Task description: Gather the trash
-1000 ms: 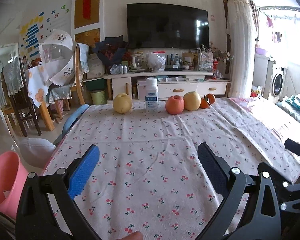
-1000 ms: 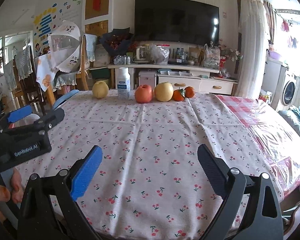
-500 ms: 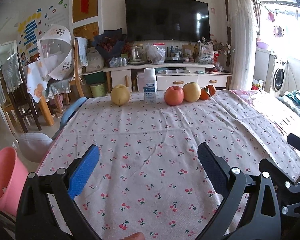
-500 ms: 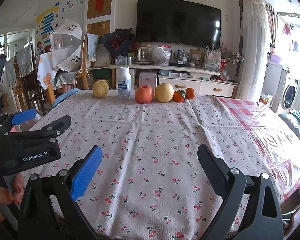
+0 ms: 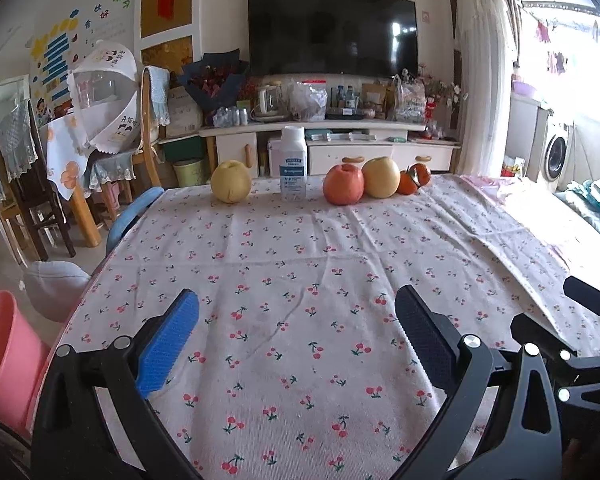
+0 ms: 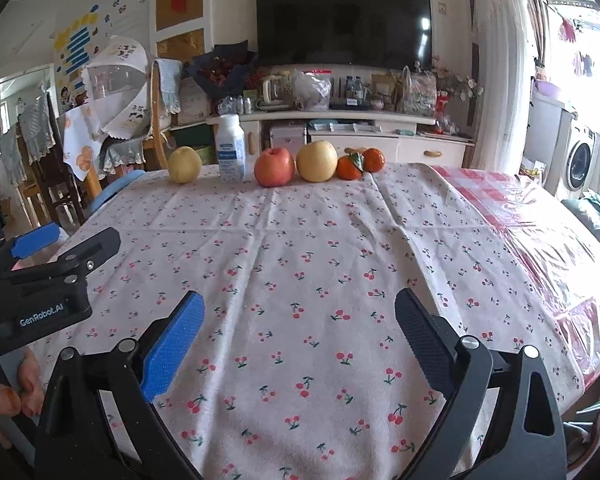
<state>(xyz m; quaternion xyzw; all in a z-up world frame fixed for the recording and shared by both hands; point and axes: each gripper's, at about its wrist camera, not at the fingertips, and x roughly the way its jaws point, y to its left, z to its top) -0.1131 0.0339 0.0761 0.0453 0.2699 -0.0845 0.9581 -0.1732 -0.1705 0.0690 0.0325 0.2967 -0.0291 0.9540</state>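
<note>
A white plastic bottle with a blue label stands at the far edge of the cherry-print tablecloth; it also shows in the right wrist view. A pink bin sits on the floor left of the table. My left gripper is open and empty over the near part of the table. My right gripper is open and empty beside it. The left gripper also shows at the left of the right wrist view.
Fruit lines the far edge: a yellow pear, a red apple, another pear and two tangerines. A blue chair stands at the table's left. A red checked cloth covers the right side.
Both grippers have risen and pulled back slightly, so the far row of fruit sits lower in view. Both stay open and empty.
</note>
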